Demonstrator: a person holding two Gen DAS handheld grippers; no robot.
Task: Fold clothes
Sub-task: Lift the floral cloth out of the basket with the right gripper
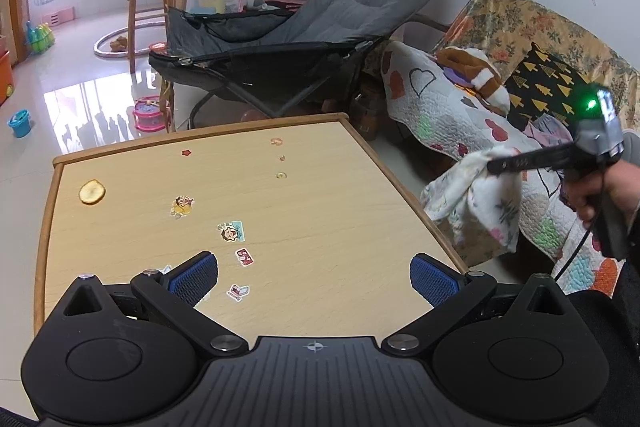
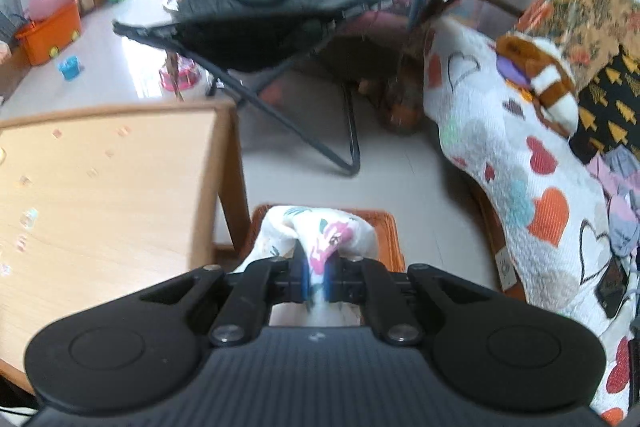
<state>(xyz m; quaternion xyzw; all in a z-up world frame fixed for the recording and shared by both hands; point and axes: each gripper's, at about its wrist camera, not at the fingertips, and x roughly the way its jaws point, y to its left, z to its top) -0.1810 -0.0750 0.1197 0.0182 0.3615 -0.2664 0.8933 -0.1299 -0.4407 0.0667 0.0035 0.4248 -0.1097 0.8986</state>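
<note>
A white garment with a floral print (image 1: 476, 193) hangs in the air to the right of the wooden table (image 1: 320, 211), above the floor beside the sofa. My right gripper (image 1: 500, 163) is shut on it; in the right wrist view the cloth (image 2: 320, 231) bunches up between the blue pads (image 2: 305, 277). My left gripper (image 1: 314, 277) hovers over the near part of the table, wide open, with nothing between its blue pads (image 1: 196, 277). A hand (image 1: 592, 195) holds the right gripper's handle.
Stickers (image 1: 232, 231) and a dried fruit slice (image 1: 92, 191) lie on the table. A quilt-covered sofa (image 1: 460, 115) stands at right with clothes and a plush toy (image 2: 540, 75) on it. A grey folding chair (image 1: 280, 39) stands behind the table. A woven stool (image 2: 390, 239) sits below the garment.
</note>
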